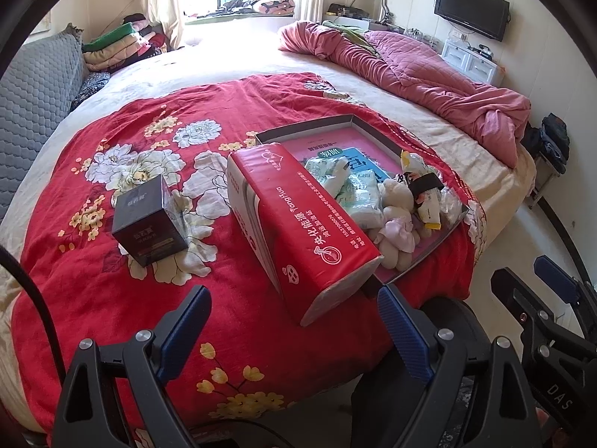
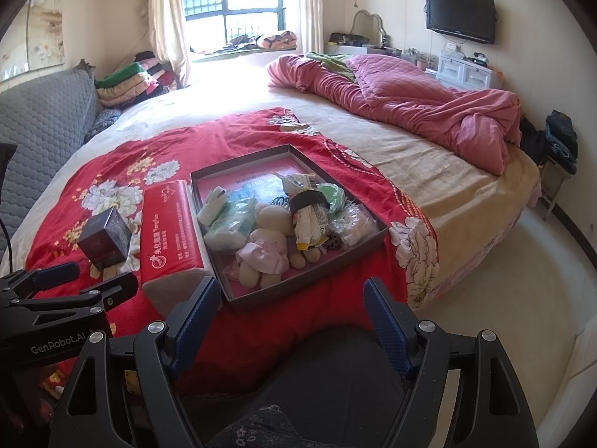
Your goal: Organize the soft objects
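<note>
Left gripper (image 1: 294, 321): jaws wide, empty; red tissue pack (image 1: 298, 224) just ahead. Right gripper (image 2: 293, 317): jaws wide, empty; tray (image 2: 238, 298) of soft toys ahead.

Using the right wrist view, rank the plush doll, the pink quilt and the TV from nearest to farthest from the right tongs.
1. Plush doll: in the tray's near end, just ahead of the open right tongs.
2. Pink quilt: bunched on the bed's far right side.
3. TV: on the far wall, upper right.
</note>
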`<action>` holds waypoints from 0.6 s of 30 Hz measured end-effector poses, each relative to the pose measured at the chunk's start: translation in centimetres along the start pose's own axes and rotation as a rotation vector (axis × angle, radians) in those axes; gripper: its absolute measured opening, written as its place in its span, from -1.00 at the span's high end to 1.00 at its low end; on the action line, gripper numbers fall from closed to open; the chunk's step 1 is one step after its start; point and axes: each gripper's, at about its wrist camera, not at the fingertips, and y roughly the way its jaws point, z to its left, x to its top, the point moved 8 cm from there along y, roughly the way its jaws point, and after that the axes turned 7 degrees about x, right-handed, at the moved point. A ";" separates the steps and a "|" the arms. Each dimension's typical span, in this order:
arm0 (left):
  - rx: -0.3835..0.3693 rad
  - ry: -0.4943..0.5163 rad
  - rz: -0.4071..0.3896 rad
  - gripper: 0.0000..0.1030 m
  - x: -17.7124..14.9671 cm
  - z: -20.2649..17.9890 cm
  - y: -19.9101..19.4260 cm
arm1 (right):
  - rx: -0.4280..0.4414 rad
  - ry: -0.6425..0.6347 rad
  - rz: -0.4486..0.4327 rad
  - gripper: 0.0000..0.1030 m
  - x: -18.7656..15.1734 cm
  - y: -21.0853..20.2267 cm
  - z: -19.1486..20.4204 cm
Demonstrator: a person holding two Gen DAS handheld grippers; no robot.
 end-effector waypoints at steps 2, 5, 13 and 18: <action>0.001 0.002 0.002 -0.76 0.0 0.0 0.0 | -0.001 0.000 -0.001 -0.55 0.0 0.0 0.0; 0.002 0.003 0.005 -0.76 -0.1 0.0 0.1 | -0.001 0.000 -0.001 -0.55 0.0 0.0 0.0; -0.009 0.006 0.011 -0.76 -0.3 -0.3 0.2 | 0.002 0.001 0.001 -0.56 0.0 0.0 0.1; -0.078 -0.005 0.018 -0.76 -0.4 -1.0 0.4 | 0.031 0.030 -0.002 -0.55 0.2 0.1 -0.1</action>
